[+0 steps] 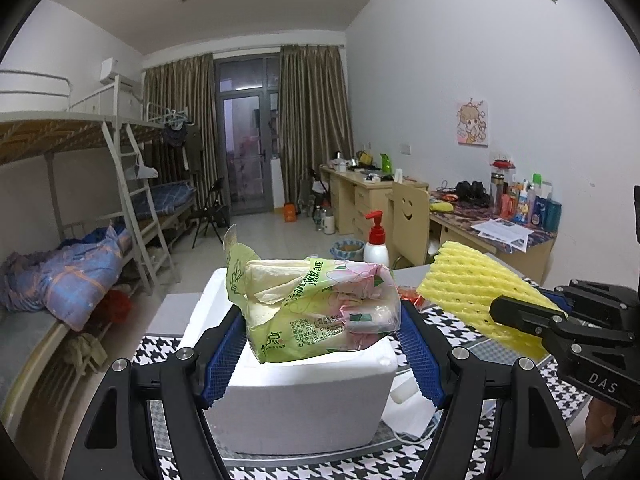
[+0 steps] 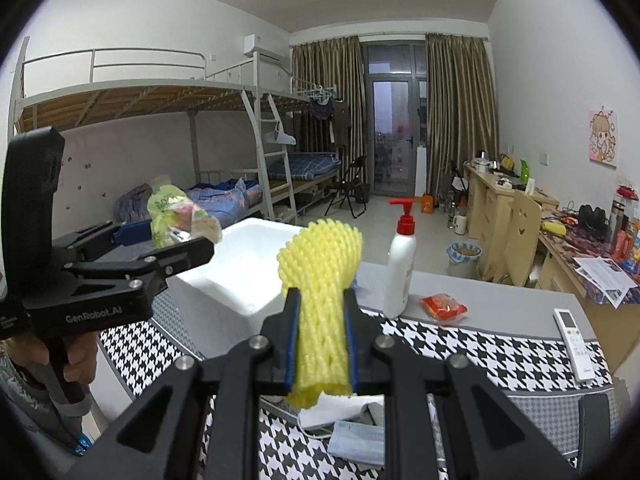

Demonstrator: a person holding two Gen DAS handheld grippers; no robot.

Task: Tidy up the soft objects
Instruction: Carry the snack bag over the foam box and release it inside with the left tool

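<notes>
My left gripper (image 1: 322,322) is shut on a green and pink tissue pack (image 1: 320,308), holding it in the air just over the white foam box (image 1: 304,404). From the right wrist view the same pack (image 2: 176,220) shows at the left, clamped in the left gripper (image 2: 172,240) beside the foam box (image 2: 240,276). My right gripper (image 2: 322,312) is shut on a yellow foam fruit net (image 2: 320,280), which stands upright between its blue pads. In the left wrist view that net (image 1: 476,288) juts out at the right, above the table, held by the right gripper (image 1: 532,314).
A houndstooth cloth (image 2: 480,352) covers the table. On it stand a white pump bottle (image 2: 400,272), a red snack packet (image 2: 443,306), a white remote (image 2: 574,340) and a blue face mask (image 2: 356,442). Bunk beds line the left, desks the right wall.
</notes>
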